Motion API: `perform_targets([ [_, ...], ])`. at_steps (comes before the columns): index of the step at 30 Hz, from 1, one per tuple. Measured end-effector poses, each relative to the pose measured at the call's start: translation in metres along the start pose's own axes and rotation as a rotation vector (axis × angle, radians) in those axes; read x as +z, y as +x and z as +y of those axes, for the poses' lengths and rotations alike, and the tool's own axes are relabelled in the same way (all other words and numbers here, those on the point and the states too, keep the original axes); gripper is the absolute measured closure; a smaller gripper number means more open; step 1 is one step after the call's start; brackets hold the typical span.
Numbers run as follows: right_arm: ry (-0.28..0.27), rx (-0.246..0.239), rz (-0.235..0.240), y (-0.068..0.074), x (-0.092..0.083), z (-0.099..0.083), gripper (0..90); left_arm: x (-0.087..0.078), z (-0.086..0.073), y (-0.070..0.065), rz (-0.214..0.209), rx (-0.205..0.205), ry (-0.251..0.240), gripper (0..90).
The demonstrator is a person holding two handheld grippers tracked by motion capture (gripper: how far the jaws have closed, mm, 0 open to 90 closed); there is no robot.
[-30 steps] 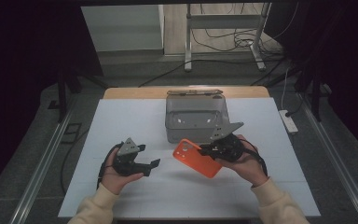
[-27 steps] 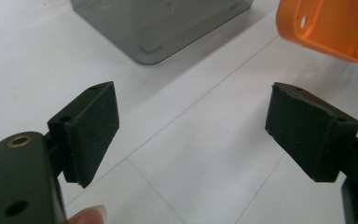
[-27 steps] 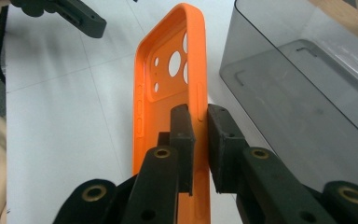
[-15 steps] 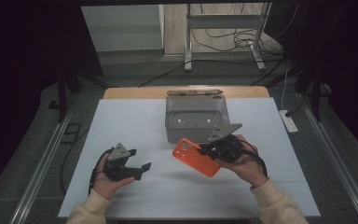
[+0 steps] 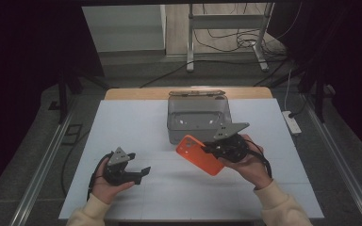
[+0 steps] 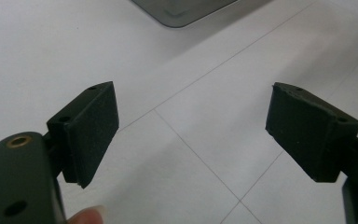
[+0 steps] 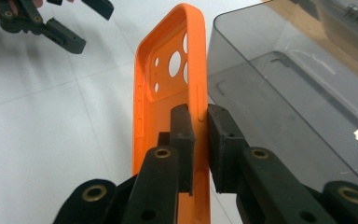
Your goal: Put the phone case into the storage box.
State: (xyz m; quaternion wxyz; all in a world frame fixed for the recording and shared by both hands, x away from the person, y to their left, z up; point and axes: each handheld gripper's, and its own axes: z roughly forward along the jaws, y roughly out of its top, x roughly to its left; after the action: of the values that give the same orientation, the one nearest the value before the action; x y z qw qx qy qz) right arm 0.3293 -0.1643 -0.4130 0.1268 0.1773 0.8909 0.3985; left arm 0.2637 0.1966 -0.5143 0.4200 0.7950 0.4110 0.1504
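Note:
An orange phone case hangs just above the white table in front of the grey box. My right gripper is shut on one long side wall of the phone case, one pad inside it and one outside. The case's open side faces the left gripper, seen at the top left of the right gripper view. My left gripper rests low over the table at the near left, jaws wide apart with nothing between its pads. A corner of the grey box shows beyond those pads.
The grey translucent box stands right beside the case, its lid hinged at the far side. The white table has a wooden strip along its far edge. A power strip lies off the table's right side, and cables cross the floor behind.
My left hand has drawn back toward the near left corner and sunk a little, its gripper staying open. The right gripper and the orange case have kept their place.

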Motion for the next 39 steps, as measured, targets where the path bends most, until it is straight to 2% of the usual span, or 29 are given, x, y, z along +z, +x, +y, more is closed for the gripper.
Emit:
perform_targets([
  [9, -0.011, 0.03, -0.036, -0.002, -0.007, 0.007, 80.9, 0.001, -0.002, 0.002, 0.002, -0.006, 0.004, 17.3],
  [14, -0.033, 0.028, -0.057, -0.004, -0.015, 0.015, 80.9, 0.001, -0.002, 0.002, 0.0, -0.008, 0.0, 17.3],
  [19, -0.04, 0.059, -0.078, -0.007, -0.019, 0.021, 81.0, 0.0, -0.001, 0.003, -0.003, -0.009, -0.001, 17.3],
  [26, -0.022, 0.098, -0.11, -0.01, -0.012, 0.029, 81.0, 0.001, -0.001, 0.0, -0.009, 0.009, 0.001, 17.3],
  [30, -0.013, 0.103, -0.124, -0.011, -0.009, 0.036, 80.9, 0.002, -0.001, 0.0, -0.008, 0.004, 0.003, 17.3],
  [35, -0.027, 0.141, -0.136, -0.013, -0.009, 0.045, 81.0, 0.001, 0.0, 0.0, -0.009, -0.003, -0.002, 17.5],
  [39, -0.018, 0.155, -0.158, -0.015, -0.008, 0.05, 81.0, 0.001, 0.002, -0.001, -0.01, 0.001, -0.004, 17.6],
])
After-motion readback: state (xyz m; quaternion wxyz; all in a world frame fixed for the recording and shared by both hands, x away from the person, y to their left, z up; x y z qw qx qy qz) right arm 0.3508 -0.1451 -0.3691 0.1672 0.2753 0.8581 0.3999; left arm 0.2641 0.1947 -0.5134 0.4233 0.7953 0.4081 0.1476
